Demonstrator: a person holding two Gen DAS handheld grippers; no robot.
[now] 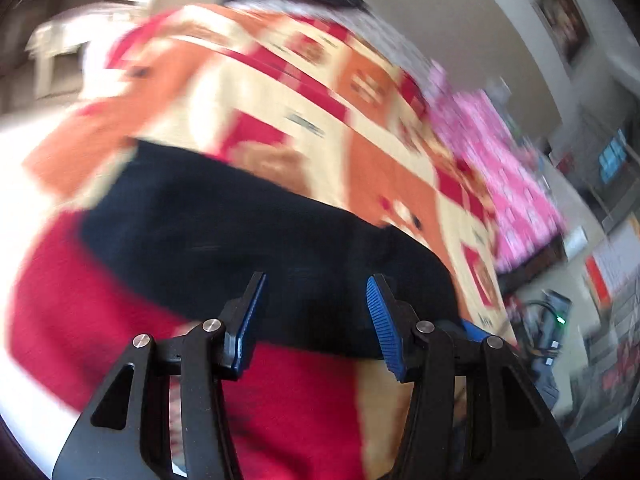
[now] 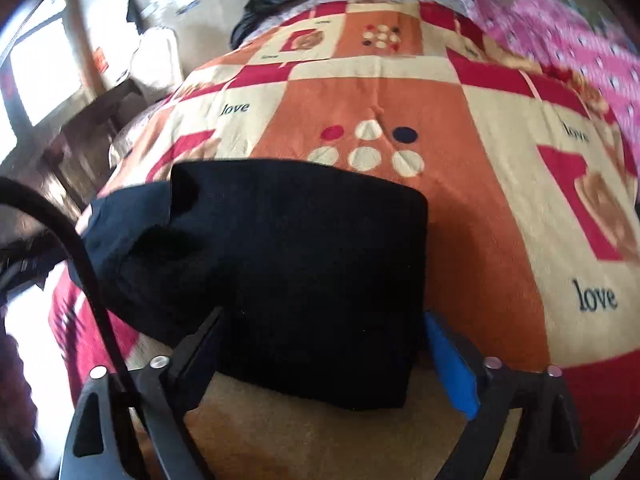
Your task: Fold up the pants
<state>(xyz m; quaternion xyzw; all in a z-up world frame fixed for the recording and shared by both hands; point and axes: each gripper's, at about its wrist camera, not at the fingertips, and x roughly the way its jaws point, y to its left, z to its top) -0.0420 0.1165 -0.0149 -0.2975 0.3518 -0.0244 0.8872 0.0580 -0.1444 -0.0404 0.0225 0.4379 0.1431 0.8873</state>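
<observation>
Pants (image 2: 288,264): black, folded into a thick, roughly square bundle, lying on the blanket just ahead of both grippers.
Right gripper (image 2: 320,344): jaws spread wide, one finger at each side of the bundle's near edge; the pads do not appear to press on the cloth, so nothing is gripped.
Right fingers: the blue pad (image 2: 452,372) shows on the right side, the dark one on the left sits close against the fabric.
Left gripper (image 1: 316,320): jaws partly apart with a clear gap between the blue pads, and nothing is between them; the black cloth lies beyond the fingertips.
Left view: heavily blurred, so fine detail of the pants (image 1: 248,240) cannot be made out.
Bundle's left side: a looser flap of black cloth sticks out past the neat edge in the right view.
Blanket (image 2: 500,184): patchwork of orange, cream and red squares, printed with dots and the word "love".
Pink cloth (image 2: 580,52): patterned, lying at the blanket's far right.
Cable (image 2: 80,256): black, curving across the lower left of the right view.
</observation>
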